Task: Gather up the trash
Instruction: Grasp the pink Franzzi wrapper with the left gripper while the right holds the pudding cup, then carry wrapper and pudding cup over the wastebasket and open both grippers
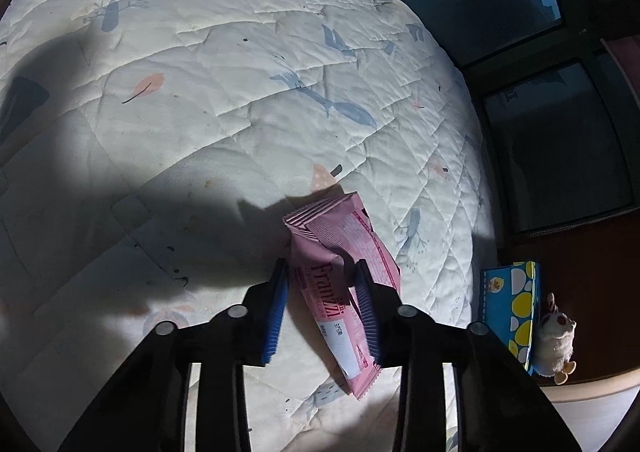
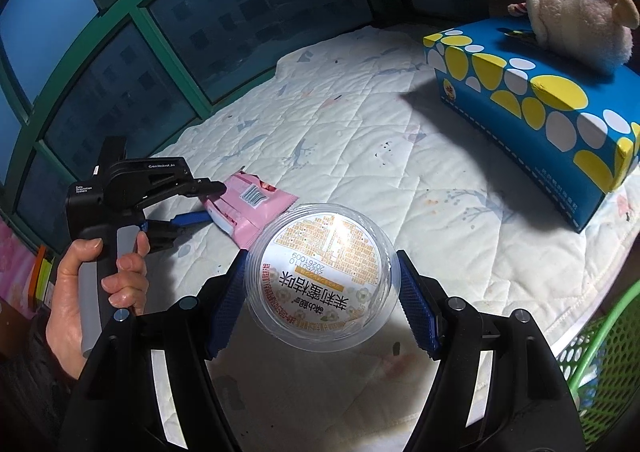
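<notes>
A pink Franzzi snack wrapper (image 1: 340, 284) lies on the white quilted bedspread (image 1: 200, 112). My left gripper (image 1: 320, 264) is shut on the wrapper, and its blue pads (image 1: 276, 312) press the wrapper's creased sides. The right wrist view shows that same gripper (image 2: 210, 203) from the side, one finger above and one below the wrapper (image 2: 256, 208). My right gripper (image 2: 320, 256) is shut on a clear plastic cup (image 2: 320, 276) with a printed orange-and-white lid, held over the bedspread (image 2: 400, 172) a little nearer than the wrapper.
A blue and yellow tissue box (image 2: 540, 112) with a plush toy (image 2: 580, 16) on top stands at the right. A green mesh basket (image 2: 600, 352) sits at the lower right. Green-framed windows (image 2: 140, 52) run along the bed's far side. A person's hand (image 2: 100, 280) grips the left handle.
</notes>
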A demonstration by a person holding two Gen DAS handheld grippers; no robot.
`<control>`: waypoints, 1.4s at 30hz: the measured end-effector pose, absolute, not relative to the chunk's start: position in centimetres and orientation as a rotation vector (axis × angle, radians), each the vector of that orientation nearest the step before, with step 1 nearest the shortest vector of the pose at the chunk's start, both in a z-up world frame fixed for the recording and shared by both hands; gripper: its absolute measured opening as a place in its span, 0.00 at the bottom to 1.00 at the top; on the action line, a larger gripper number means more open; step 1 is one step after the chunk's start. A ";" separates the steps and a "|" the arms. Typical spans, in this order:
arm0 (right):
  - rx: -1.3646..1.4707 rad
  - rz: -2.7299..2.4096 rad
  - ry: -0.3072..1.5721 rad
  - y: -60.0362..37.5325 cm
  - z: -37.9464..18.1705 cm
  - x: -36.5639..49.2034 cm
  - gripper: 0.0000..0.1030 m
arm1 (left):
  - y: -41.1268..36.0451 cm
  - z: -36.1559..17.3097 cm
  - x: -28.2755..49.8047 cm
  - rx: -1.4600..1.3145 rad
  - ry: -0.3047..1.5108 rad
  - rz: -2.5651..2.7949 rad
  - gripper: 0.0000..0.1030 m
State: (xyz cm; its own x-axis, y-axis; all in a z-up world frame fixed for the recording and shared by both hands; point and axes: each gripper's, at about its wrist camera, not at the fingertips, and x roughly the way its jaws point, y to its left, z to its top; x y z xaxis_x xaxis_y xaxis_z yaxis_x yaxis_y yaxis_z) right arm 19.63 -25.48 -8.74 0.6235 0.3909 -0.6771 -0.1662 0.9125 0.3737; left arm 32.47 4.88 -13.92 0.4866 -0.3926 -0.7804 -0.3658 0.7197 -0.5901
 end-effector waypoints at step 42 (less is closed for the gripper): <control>0.388 0.002 0.740 -39.9 -6.3 3.5 0.69 | -12.5 -1.8 17.5 -0.599 1.107 -0.673 0.05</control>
